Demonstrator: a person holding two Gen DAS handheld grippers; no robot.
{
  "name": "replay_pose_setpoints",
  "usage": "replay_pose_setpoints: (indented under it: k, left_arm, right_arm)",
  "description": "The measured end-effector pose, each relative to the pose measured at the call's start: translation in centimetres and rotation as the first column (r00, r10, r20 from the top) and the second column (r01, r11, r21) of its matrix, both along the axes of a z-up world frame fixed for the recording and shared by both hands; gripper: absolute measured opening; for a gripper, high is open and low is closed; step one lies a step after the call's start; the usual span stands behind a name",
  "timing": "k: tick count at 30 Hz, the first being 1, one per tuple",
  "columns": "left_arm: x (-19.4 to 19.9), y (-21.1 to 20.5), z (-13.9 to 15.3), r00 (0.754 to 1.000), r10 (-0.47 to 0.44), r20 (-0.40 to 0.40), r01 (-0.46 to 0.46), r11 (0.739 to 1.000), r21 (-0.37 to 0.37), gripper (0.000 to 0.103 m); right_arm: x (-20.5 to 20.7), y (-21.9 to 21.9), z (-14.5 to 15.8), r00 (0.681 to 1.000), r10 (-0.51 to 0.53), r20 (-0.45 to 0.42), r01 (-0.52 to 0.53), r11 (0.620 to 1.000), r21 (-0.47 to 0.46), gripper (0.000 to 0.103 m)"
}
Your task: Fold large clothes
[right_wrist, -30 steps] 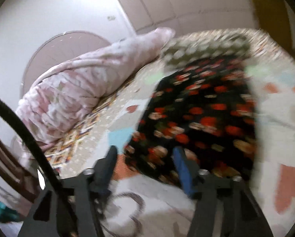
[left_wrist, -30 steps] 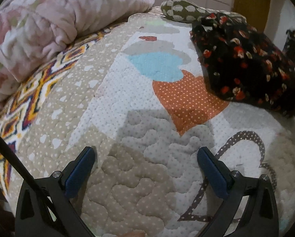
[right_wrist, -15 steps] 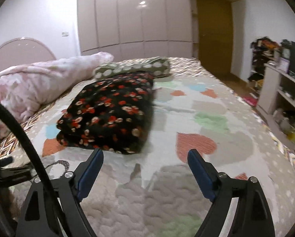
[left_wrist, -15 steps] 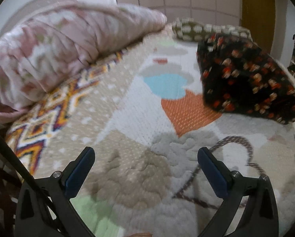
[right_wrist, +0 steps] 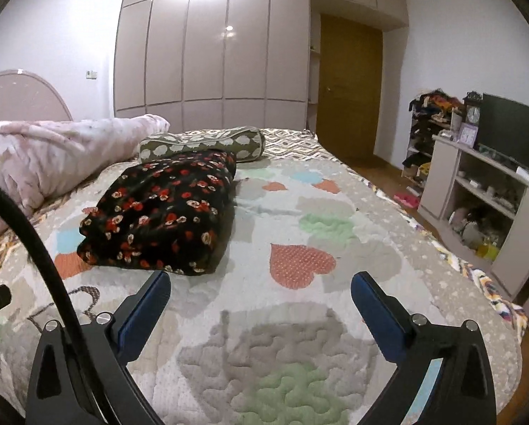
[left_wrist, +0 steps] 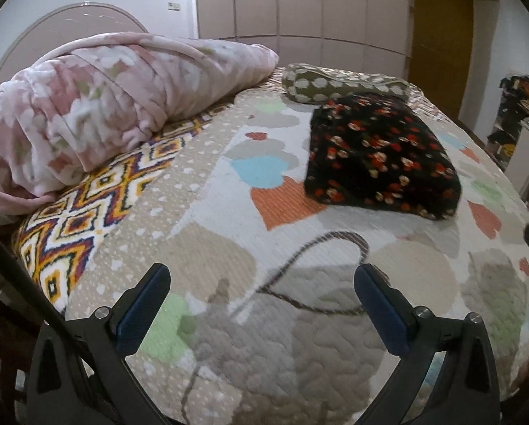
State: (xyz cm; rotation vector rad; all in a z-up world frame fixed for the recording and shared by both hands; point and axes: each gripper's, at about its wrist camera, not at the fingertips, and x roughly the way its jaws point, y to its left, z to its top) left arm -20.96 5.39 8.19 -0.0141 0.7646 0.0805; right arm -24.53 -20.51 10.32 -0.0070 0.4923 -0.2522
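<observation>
Plainly, the quilted bedspread (left_wrist: 208, 191) lies bare across the lower frame of both views, its rounded near edge below the fingers. At upper left a plush pink blanket (left_wrist: 98, 106) is bunched; right of centre the folded black floral garment (left_wrist: 381, 163) rests flat, touching a spotted bolster (right_wrist: 200, 143). Left gripper (left_wrist: 261, 294) gapes empty; right gripper (right_wrist: 261, 294) is opening, nothing between its jaws.
</observation>
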Motion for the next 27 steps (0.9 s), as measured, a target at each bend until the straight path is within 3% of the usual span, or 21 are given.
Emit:
replay_pose_setpoints:
  k: [8, 14, 27]
  left_arm:
    - [-0.6, -1.3, -0.7, 0.999, -0.040, -0.022, 0.040, 0.999, -0.005, 0.103]
    - [-0.5, -1.5, -1.4, 0.996, -0.064, -0.057, 0.062, 0.998, -0.027, 0.103]
    - [-0.6, -1.5, -2.0, 0.993, -0.075, -0.086, 0.071, 0.996, -0.047, 0.103]
  right_arm:
    - [1.3, -0.9, -1.8, 0.995, -0.011, -0.097, 0.019, 0.996, 0.088, 0.103]
    - [1.8, -0.7, -3.1, 0.986, 0.010, -0.164, 0.007, 0.995, 0.102, 0.103]
    - [2.2, 1.3, -3.7, 0.979, 0.043, -0.201, -0.030, 0.997, 0.066, 0.103]
